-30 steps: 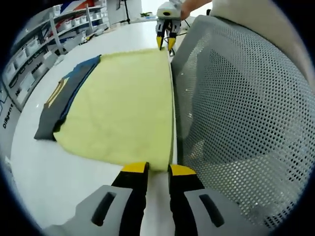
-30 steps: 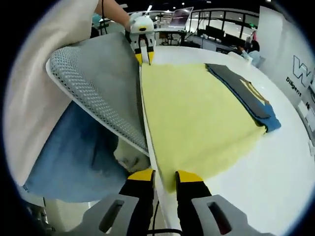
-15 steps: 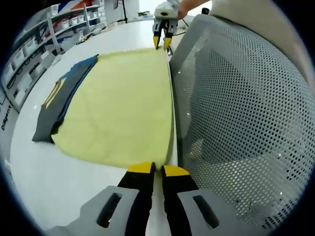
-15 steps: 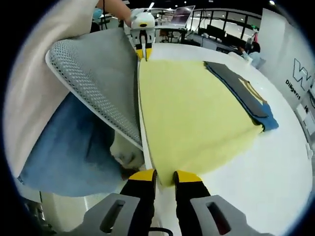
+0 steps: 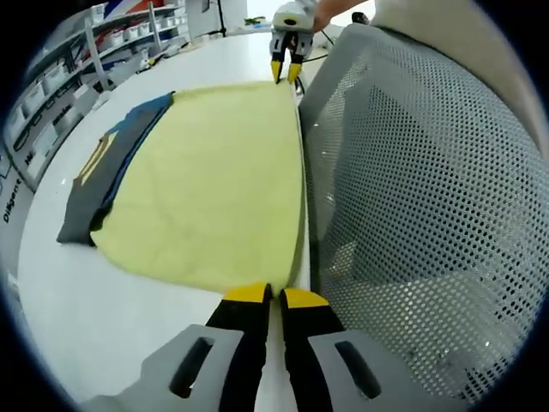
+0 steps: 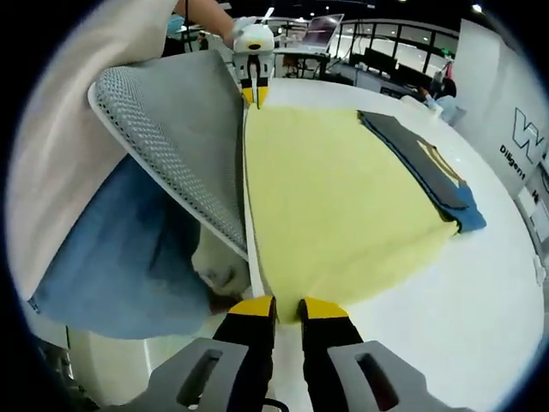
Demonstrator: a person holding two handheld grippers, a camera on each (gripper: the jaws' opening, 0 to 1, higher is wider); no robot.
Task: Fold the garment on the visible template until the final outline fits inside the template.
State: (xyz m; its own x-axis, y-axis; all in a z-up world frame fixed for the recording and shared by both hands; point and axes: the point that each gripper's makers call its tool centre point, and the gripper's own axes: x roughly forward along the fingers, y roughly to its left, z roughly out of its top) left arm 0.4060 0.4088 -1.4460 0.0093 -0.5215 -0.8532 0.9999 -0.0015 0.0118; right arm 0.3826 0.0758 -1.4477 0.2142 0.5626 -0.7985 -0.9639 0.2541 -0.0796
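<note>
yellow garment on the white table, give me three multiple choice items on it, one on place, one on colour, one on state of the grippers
1. Where does the dark blue and grey item lie?
A. on the garment's middle
B. at the garment's far edge, partly under it
C. on the mesh chair back

2. What colour are the gripper tips?
A. yellow
B. red
C. green

3. How do the left gripper and right gripper stand?
A. both wide open, high above the table
B. one holds the chair
C. both nearly closed at the near edge of the yellow garment

Answers: 1 B, it pokes out beyond the far edge. 2 A, yellow pads show in both views. 3 C, each sits at a near corner by the table edge.
</note>
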